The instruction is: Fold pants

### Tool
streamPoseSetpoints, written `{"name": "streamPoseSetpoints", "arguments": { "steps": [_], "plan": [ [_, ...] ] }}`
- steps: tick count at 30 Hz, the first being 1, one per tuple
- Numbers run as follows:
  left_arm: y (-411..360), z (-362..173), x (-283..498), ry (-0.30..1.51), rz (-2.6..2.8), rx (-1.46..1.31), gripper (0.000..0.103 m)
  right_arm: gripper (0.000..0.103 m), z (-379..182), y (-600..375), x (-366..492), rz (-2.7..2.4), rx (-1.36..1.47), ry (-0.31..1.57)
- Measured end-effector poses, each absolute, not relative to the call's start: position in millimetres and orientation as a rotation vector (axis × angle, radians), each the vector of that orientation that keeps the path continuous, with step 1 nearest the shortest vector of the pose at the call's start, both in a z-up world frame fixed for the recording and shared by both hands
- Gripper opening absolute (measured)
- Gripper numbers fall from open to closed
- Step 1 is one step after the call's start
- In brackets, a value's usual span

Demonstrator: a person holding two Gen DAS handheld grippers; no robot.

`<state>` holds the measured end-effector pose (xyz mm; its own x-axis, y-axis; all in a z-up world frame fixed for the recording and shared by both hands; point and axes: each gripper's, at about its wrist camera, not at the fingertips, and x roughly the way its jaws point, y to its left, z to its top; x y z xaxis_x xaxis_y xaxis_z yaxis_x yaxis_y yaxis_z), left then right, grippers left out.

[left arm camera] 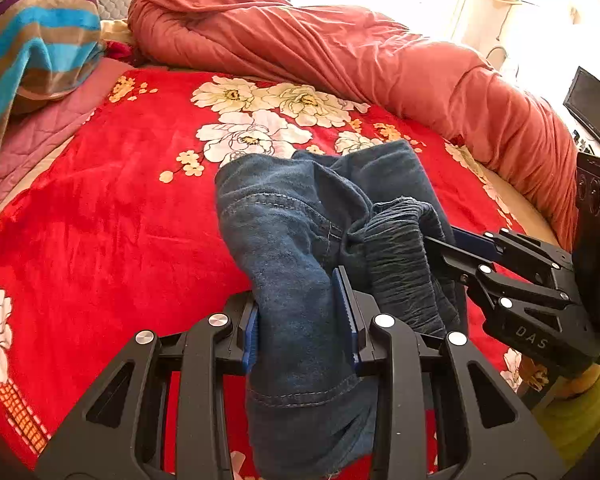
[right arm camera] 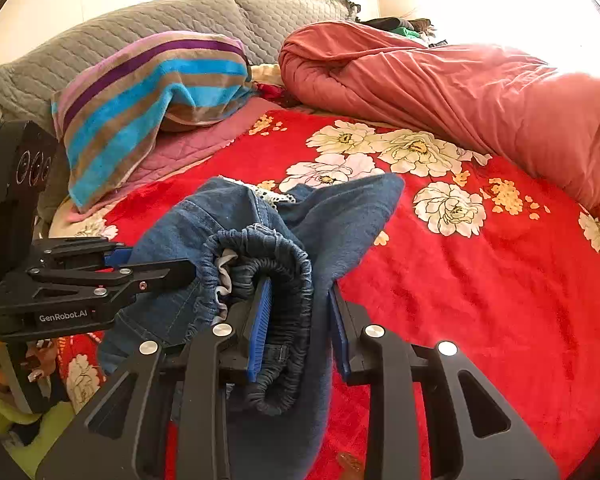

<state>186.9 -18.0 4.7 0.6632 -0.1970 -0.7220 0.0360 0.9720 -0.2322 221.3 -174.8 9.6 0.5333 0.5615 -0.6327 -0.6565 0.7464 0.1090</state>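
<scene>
Nearest, the left gripper [left arm camera: 304,326] is clamped on a thick fold of blue denim pants [left arm camera: 292,216], its blue pads pressing the cloth from both sides. Just beside it, the right gripper [right arm camera: 298,318] is nearly closed around the gathered elastic waistband [right arm camera: 284,256] and a layer of denim. The pants hang bunched between the two grippers, lifted above a red blanket [left arm camera: 100,220] printed with white flowers. Farther back lie a striped towel [right arm camera: 140,96], a rolled salmon quilt [right arm camera: 460,80] and grey pillows [right arm camera: 140,28].
</scene>
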Motion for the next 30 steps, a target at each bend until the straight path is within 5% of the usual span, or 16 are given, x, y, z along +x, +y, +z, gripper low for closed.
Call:
{"name": "streamPoseSetpoints", "arguments": {
  "steps": [9, 13, 26, 30],
  "plan": [
    [-12, -15, 195, 0.880, -0.096, -0.199, 0.026, 0.028, -3, -177, 227, 0.684, -0.139, 0.721],
    [-10, -19, 193, 0.883, -0.088, -0.197, 0.029, 0.047, -3, -180, 227, 0.654, -0.143, 0.720],
    [-4, -21, 187, 0.890, -0.079, -0.205, 0.046, 0.058, -14, -178, 226, 0.634, -0.159, 0.766],
    [-4, -19, 183, 0.884, -0.076, -0.201, 0.050, 0.070, -13, -182, 223, 0.628, -0.148, 0.770]
  ]
}}
